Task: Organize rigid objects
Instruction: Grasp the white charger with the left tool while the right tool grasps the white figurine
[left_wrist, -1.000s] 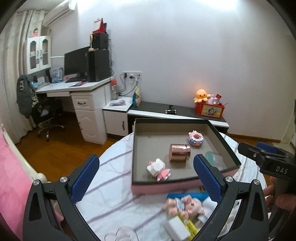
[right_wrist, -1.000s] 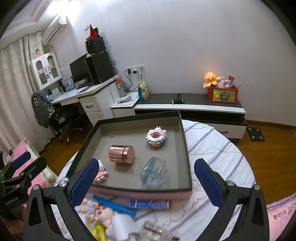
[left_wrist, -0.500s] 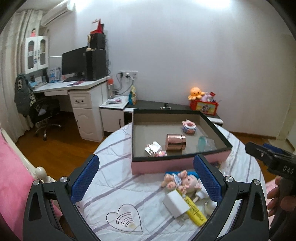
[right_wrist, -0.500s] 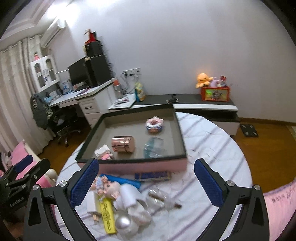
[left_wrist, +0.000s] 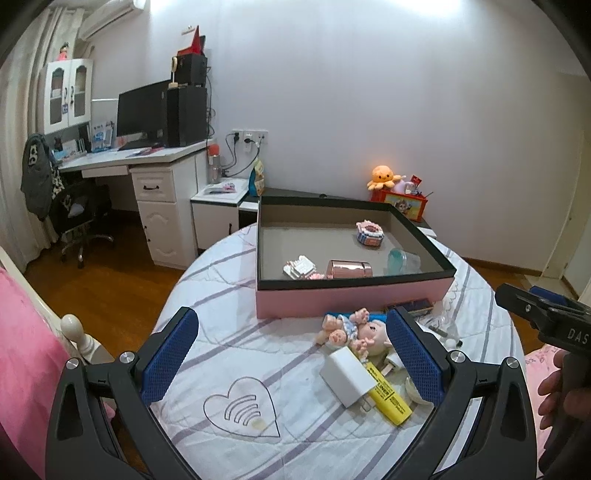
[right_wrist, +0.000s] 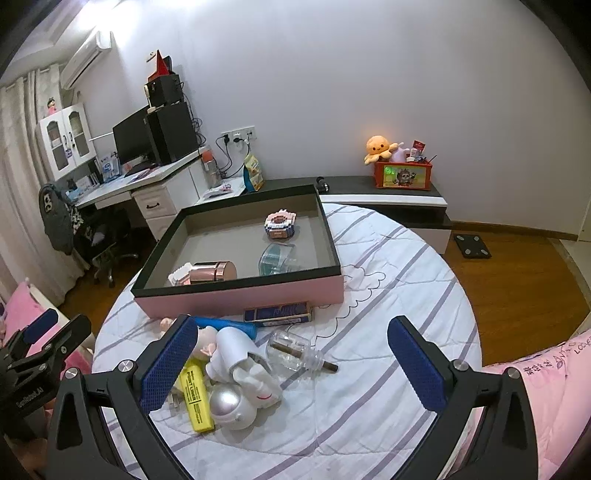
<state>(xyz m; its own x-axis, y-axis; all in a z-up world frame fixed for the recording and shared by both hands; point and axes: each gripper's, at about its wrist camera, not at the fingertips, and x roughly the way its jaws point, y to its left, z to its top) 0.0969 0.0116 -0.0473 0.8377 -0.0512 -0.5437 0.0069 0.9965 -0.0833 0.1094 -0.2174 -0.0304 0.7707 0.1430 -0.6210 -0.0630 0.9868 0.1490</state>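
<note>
Both the left tongs (left_wrist: 291, 354) and right tongs (right_wrist: 291, 363) hang spread and empty over the toys (right_wrist: 236, 373) heaped at the surface's (right_wrist: 388, 369) near edge, ready to fill the box (right_wrist: 240, 291).

Both wrist cams look down-forward over the round bench (left_wrist: 229, 280) from near edge; shared: pink tray (left_wrist: 354, 295), back wall.

Round bench (right_wrist: 399, 295) under a striped cloth.

On it we see a pink tray (right_wrist: 258, 291) at the far side and, in front of it, a loose heap: a doll (left_wrist: 354, 332), a white block (left_wrist: 345, 376), a yellow marker (right_wrist: 195, 395), an astronaut figure (right_wrist: 240, 384), a clear bottle (right_wrist: 291, 350), a blue tube (right_wrist: 225, 325) and a dark blue packet (right_wrist: 279, 312) touching the tray's wall.
</note>
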